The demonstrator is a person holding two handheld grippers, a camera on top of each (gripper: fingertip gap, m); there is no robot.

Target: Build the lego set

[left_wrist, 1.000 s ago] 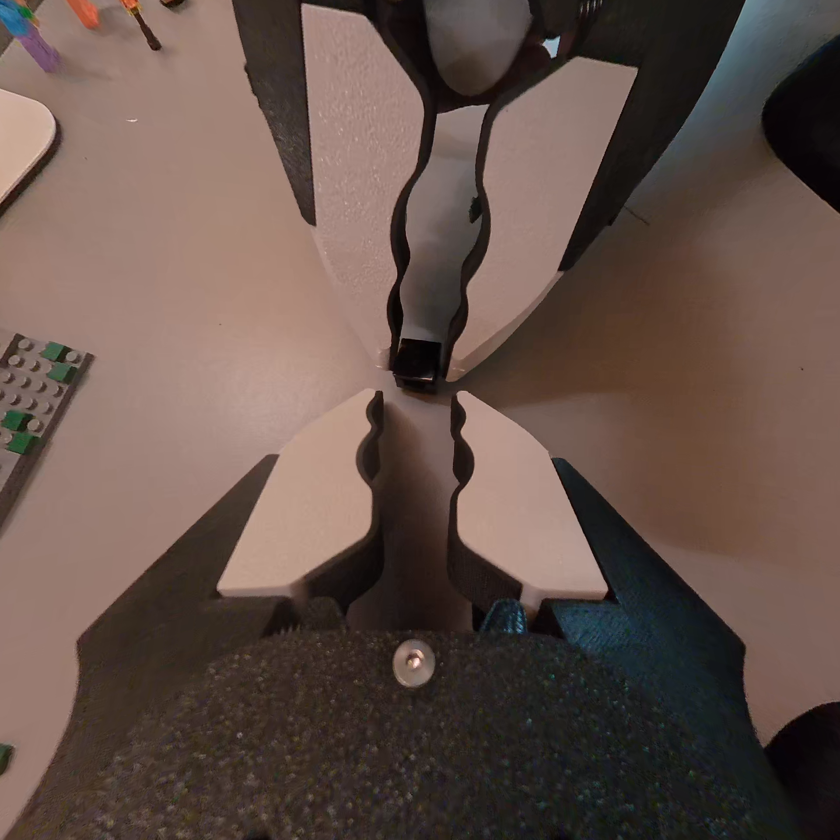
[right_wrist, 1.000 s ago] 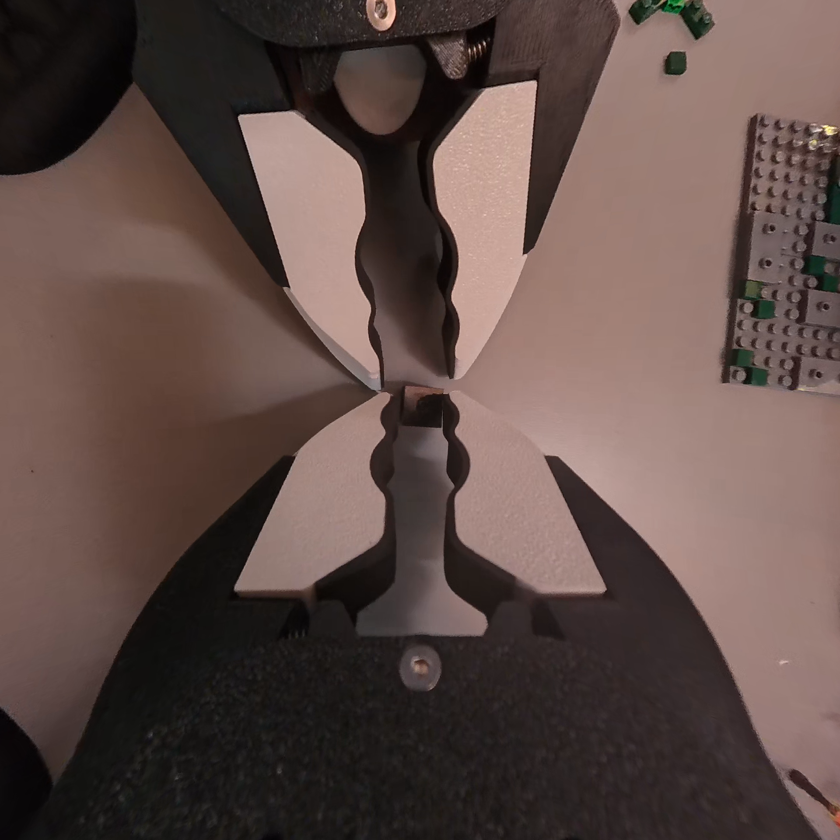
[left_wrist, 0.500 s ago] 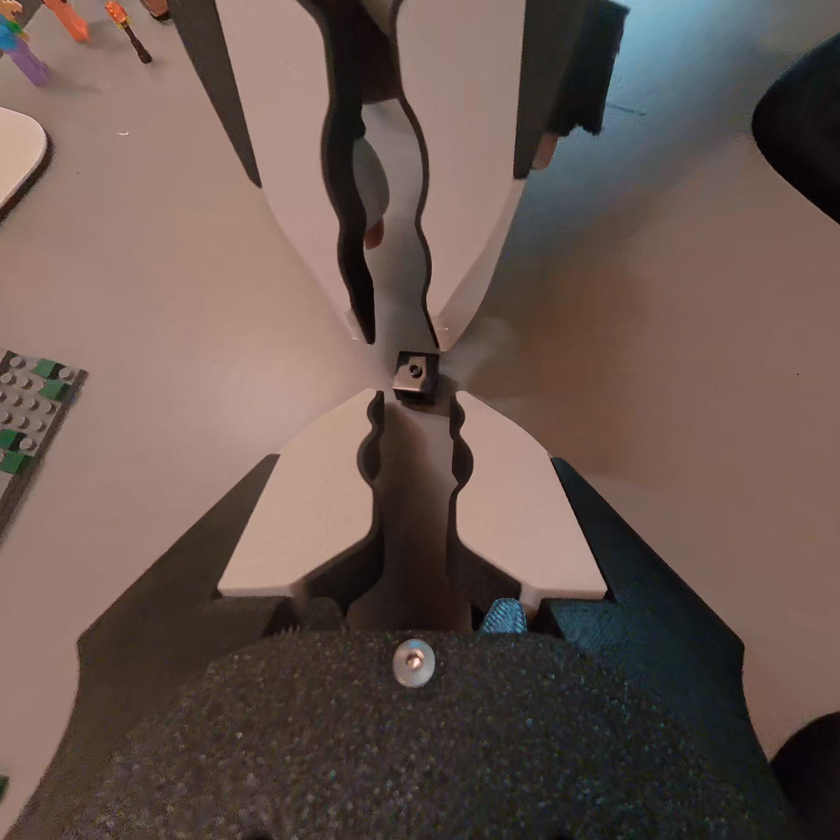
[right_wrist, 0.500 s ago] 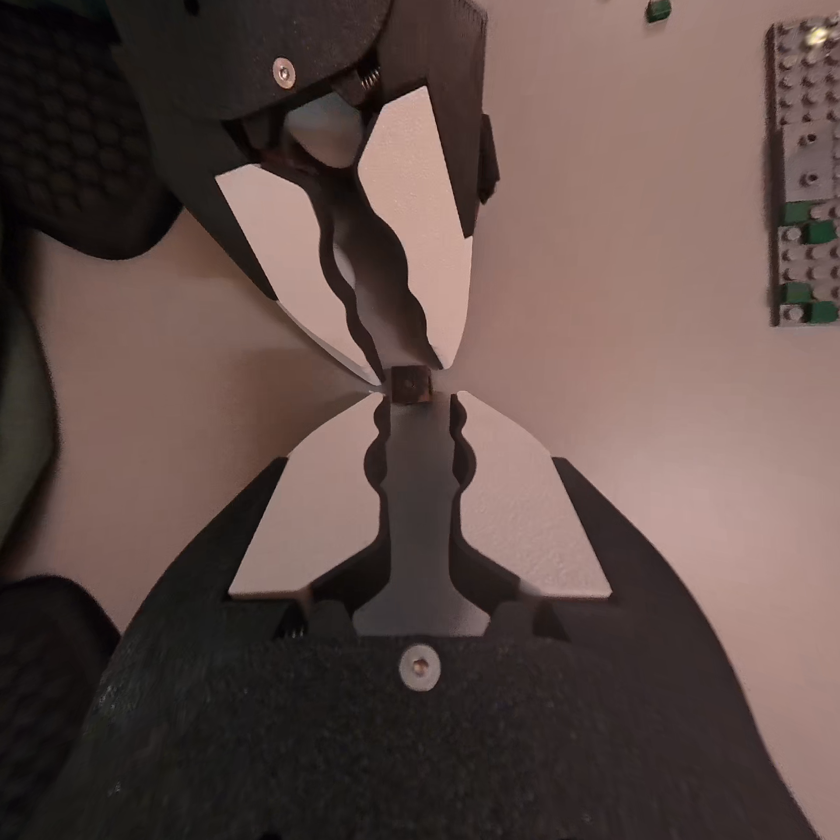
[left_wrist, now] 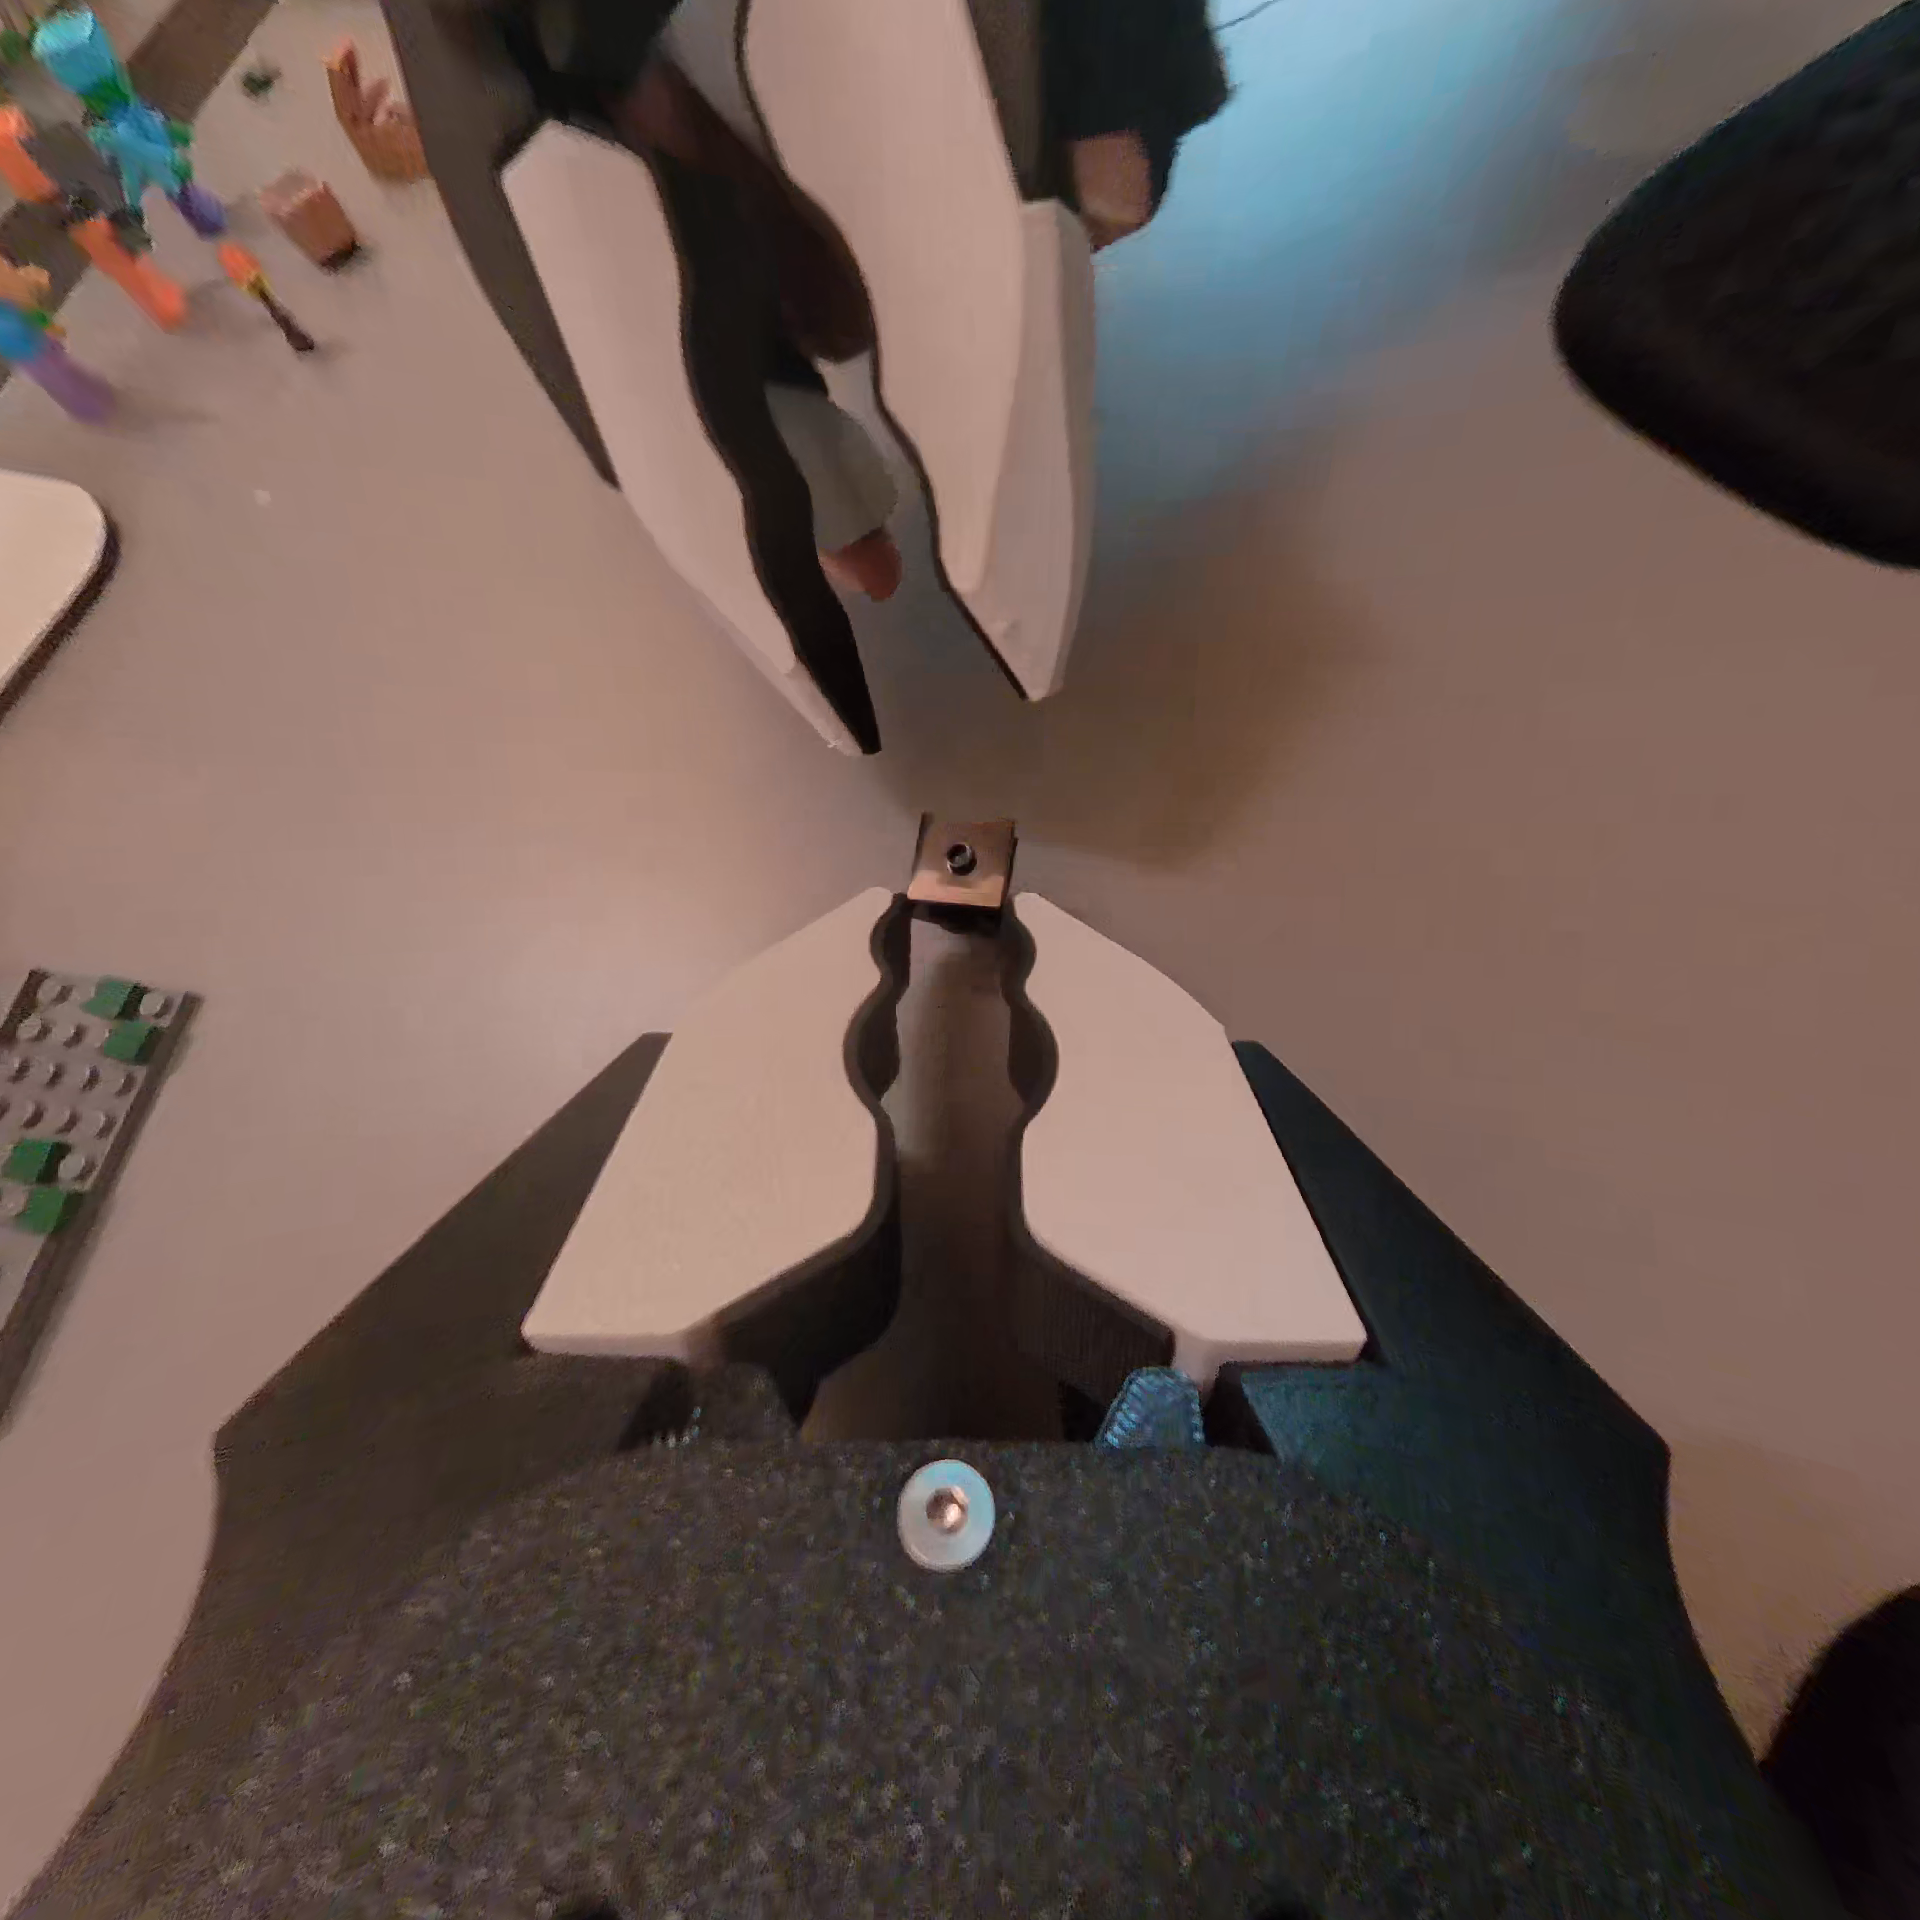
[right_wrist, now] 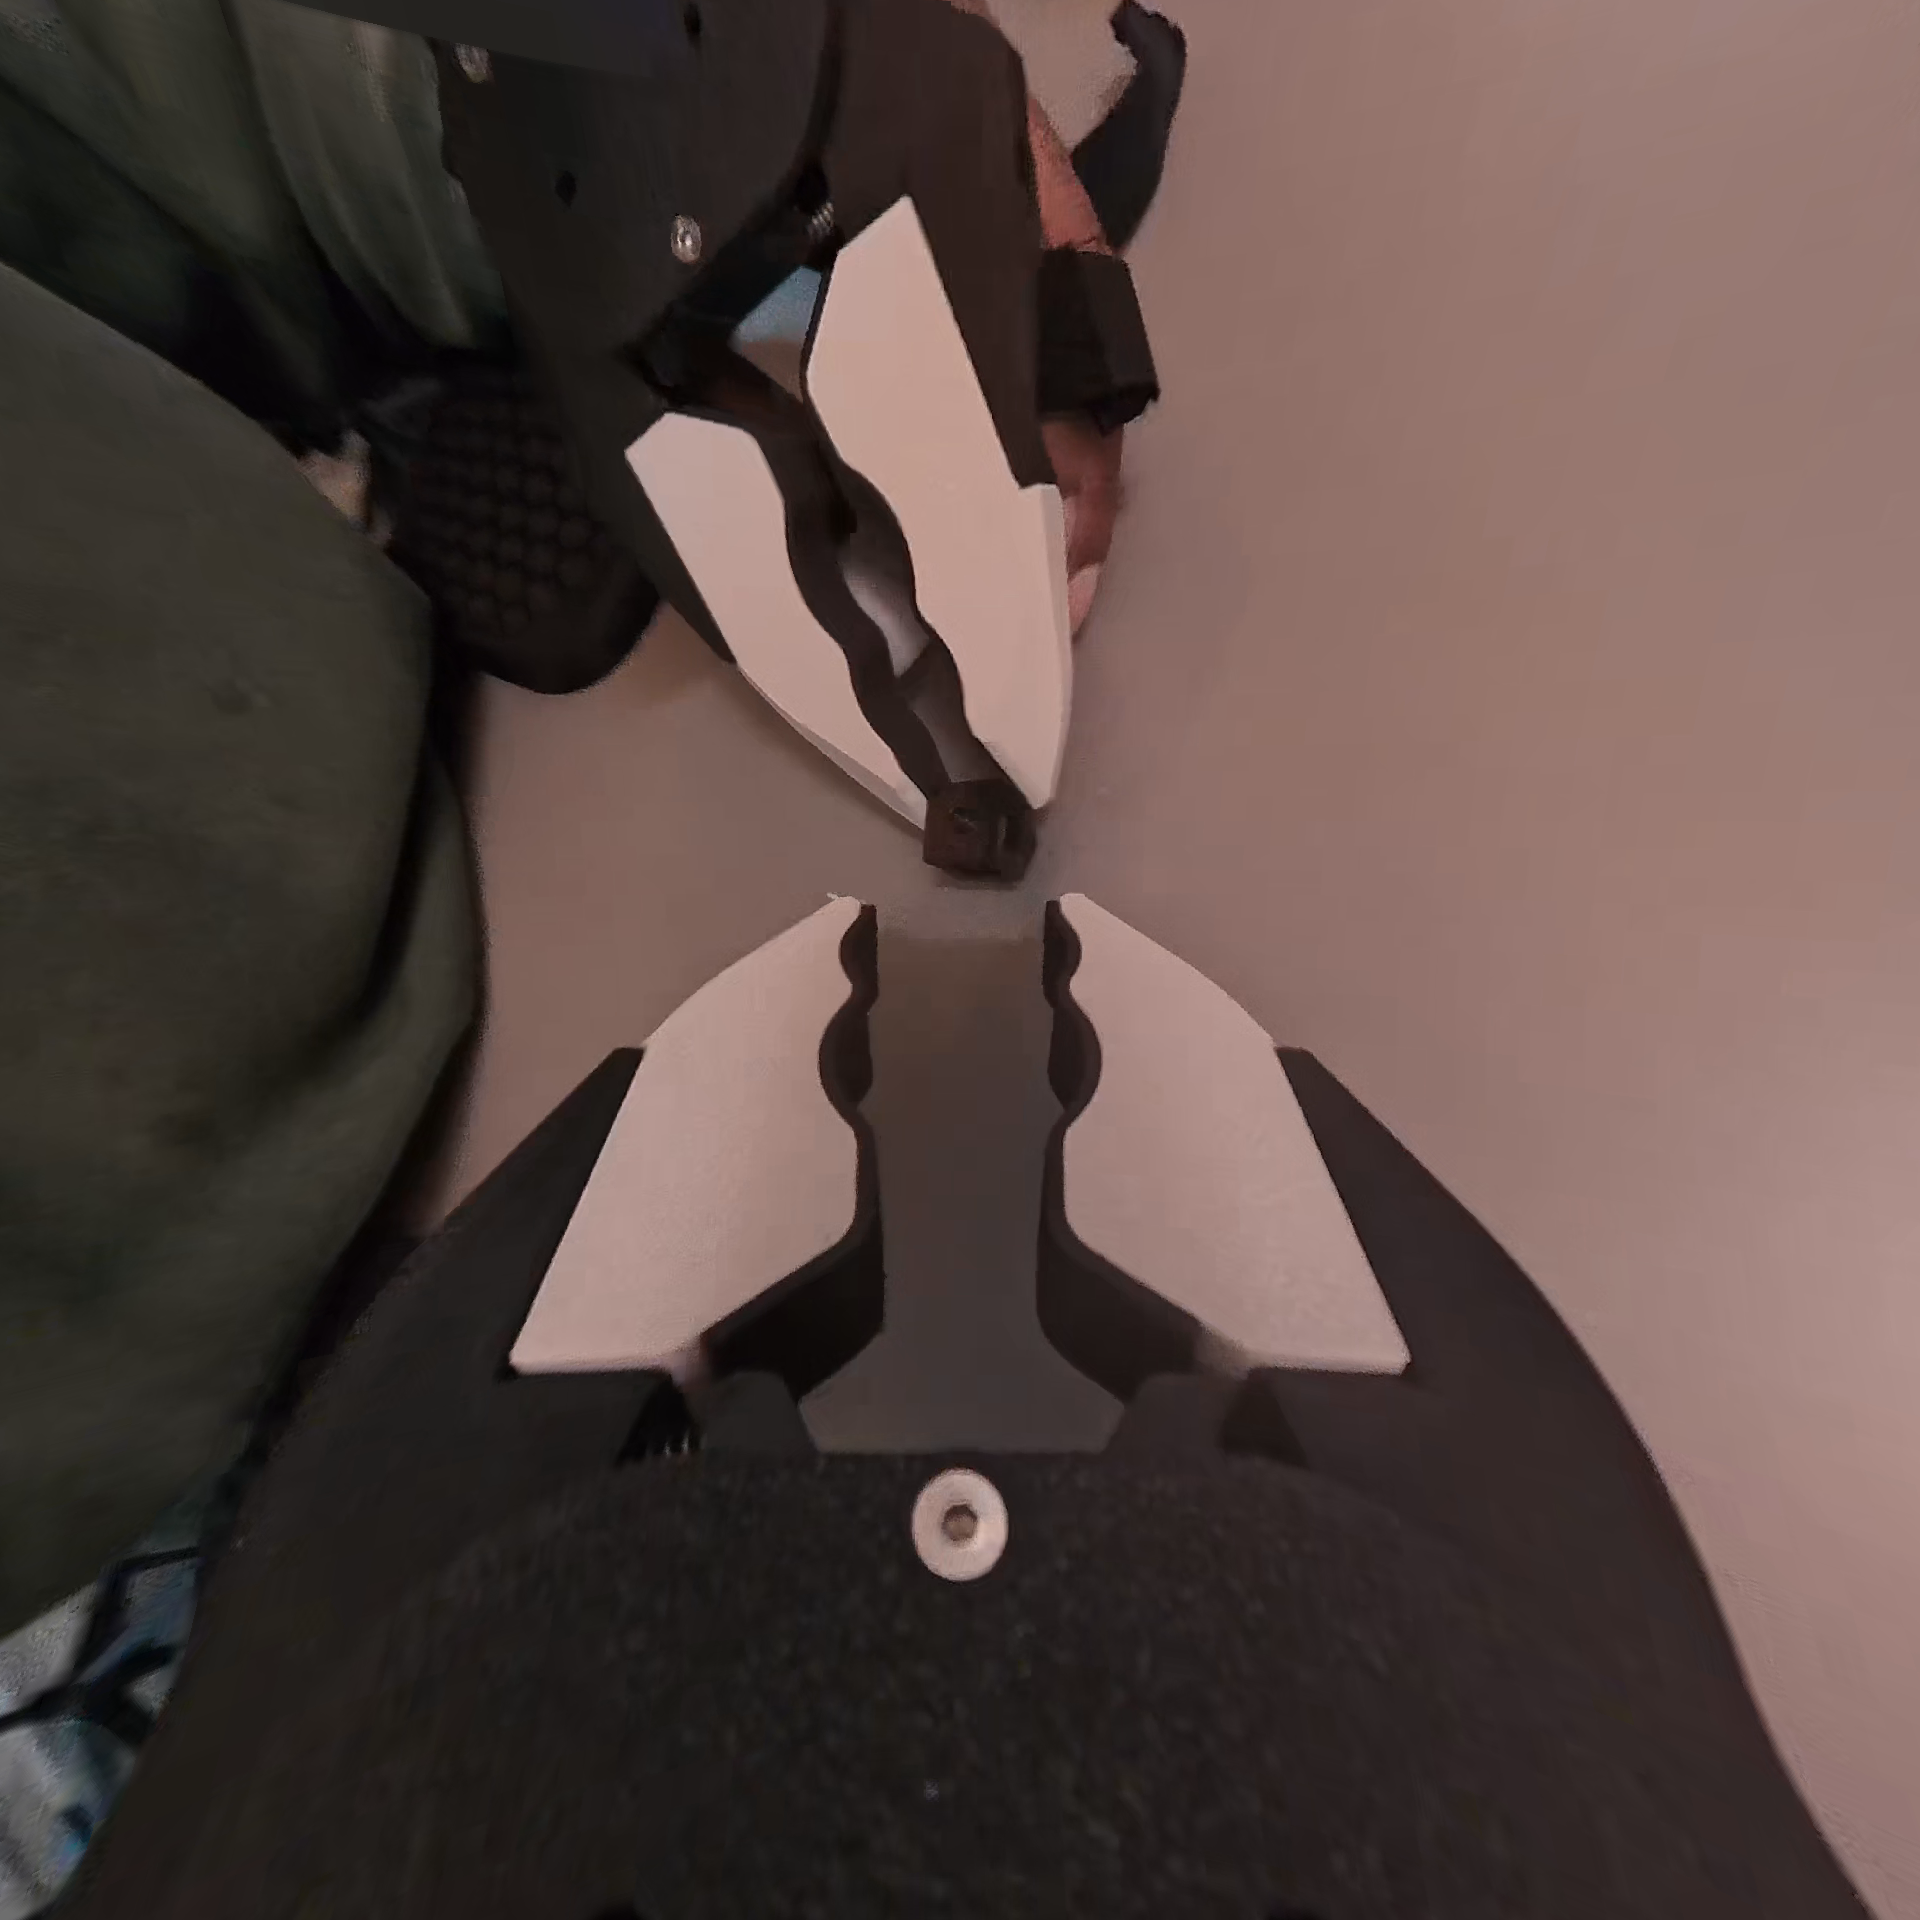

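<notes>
A small black brick (left_wrist: 961, 862) with a hole in its face sits pinched between the tips of my left gripper (left_wrist: 956, 904), held above the table. It also shows in the right wrist view (right_wrist: 977, 826), gripped by the left gripper (right_wrist: 977, 800) tip to tip with mine. My right gripper (right_wrist: 956, 904) is open and empty, its tips just short of the brick. In the left wrist view the right gripper (left_wrist: 945, 717) hangs open a little beyond the brick. A grey baseplate (left_wrist: 73, 1122) with small green bricks lies at the left edge.
Colourful minifigures (left_wrist: 94, 208) and brown pieces (left_wrist: 312, 218) stand at the far left. A white board corner (left_wrist: 42, 561) lies left. A black chair (left_wrist: 1766, 312) is at the right. A person's dark green clothing (right_wrist: 208, 727) fills the left of the right wrist view. The grippers are tip to tip, or close to it. From either gripper's tips it is about 15 cm to the grey baseplate (left_wrist: 73, 1122).
The brick has passed from my right gripper to my left. The left shut on it, the right opened and drew back from it.
</notes>
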